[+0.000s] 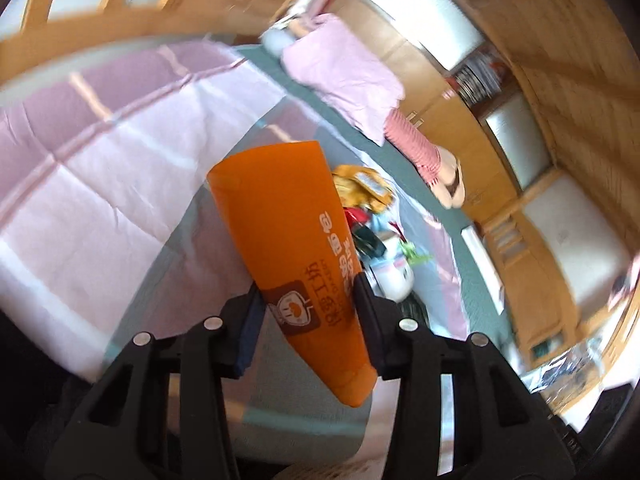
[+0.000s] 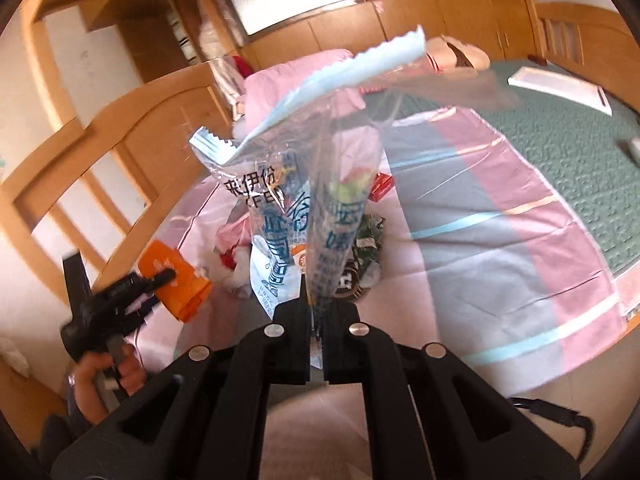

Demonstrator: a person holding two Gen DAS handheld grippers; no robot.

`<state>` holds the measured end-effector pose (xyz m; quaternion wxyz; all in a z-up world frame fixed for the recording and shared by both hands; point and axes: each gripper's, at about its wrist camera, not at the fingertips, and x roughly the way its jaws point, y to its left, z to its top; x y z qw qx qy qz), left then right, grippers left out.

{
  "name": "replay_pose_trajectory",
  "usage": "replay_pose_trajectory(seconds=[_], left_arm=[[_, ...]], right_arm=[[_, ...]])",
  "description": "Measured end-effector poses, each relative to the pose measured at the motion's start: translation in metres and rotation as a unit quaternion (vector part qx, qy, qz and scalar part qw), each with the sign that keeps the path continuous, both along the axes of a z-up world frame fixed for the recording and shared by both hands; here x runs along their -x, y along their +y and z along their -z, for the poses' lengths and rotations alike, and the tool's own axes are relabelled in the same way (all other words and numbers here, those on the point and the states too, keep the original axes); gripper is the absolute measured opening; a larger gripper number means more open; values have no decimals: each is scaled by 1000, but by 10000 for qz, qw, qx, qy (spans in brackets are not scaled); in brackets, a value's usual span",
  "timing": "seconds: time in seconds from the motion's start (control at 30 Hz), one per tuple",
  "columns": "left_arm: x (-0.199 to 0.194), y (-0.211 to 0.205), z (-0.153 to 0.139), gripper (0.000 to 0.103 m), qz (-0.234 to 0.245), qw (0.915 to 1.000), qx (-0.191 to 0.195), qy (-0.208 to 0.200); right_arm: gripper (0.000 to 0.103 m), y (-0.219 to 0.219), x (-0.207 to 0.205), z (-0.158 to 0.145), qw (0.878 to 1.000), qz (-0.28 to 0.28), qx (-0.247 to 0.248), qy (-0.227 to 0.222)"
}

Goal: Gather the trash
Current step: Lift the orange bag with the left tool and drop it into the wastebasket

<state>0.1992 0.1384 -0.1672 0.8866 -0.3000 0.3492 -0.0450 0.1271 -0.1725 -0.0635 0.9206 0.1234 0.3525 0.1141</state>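
My left gripper (image 1: 306, 292) is shut on an orange snack packet (image 1: 288, 216) with white lettering, held up above the bed. It also shows at the left of the right wrist view (image 2: 172, 280), with the orange packet (image 2: 176, 284) in it. My right gripper (image 2: 318, 304) is shut on a clear plastic wrapper (image 2: 304, 168) with blue print and a light blue torn edge, held upright. A heap of trash (image 1: 372, 216) lies on the bedspread: yellow, red, white and green wrappers. It also shows behind the wrapper in the right wrist view (image 2: 360, 248).
A pink, grey and white striped bedspread (image 2: 500, 220) covers a green quilted mattress (image 2: 560, 140). A pink pillow (image 1: 344, 68) and a tan bag (image 2: 460, 56) lie at the far end. A white book (image 2: 560, 84) lies on the mattress. A wooden headboard (image 2: 120, 152) and cabinets (image 2: 440, 20) surround the bed.
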Motion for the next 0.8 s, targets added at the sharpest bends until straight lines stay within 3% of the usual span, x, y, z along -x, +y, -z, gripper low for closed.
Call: replay_pose_trajectory(seconds=[0.13, 0.23, 0.3, 0.37, 0.4, 0.6, 0.67, 0.77, 0.8], left_arm=[[37, -18, -41, 44, 397, 9975, -231, -544], [59, -39, -67, 44, 773, 9926, -353, -869], [71, -56, -78, 44, 1094, 9882, -374, -1002], [83, -73, -83, 44, 1394, 9836, -408, -1067], [90, -82, -84, 44, 1527, 9813, -441, -1086], [115, -135, -80, 44, 2393, 9628, -654, -1071], [130, -157, -73, 44, 2849, 9505, -696, -1024], [146, -199, -40, 46, 3714, 9237, -753, -558], [149, -208, -30, 48, 3830, 9192, -822, -401]], right_arm=[[5, -9, 32, 6, 9992, -103, 343, 202], [6, -9, 49, 22, 9953, -348, 577, 696], [23, -10, 58, 32, 9918, -352, 817, 918], [69, -14, 69, 33, 9923, -189, 852, 876], [74, -22, 74, 29, 9941, -45, 765, 768], [77, -80, 94, -8, 9961, 853, -234, 38], [78, -84, 110, -20, 9931, 1088, -385, -205], [80, -95, 121, -32, 9887, 1254, -682, -447], [80, -97, 123, -35, 9880, 1238, -779, -505]])
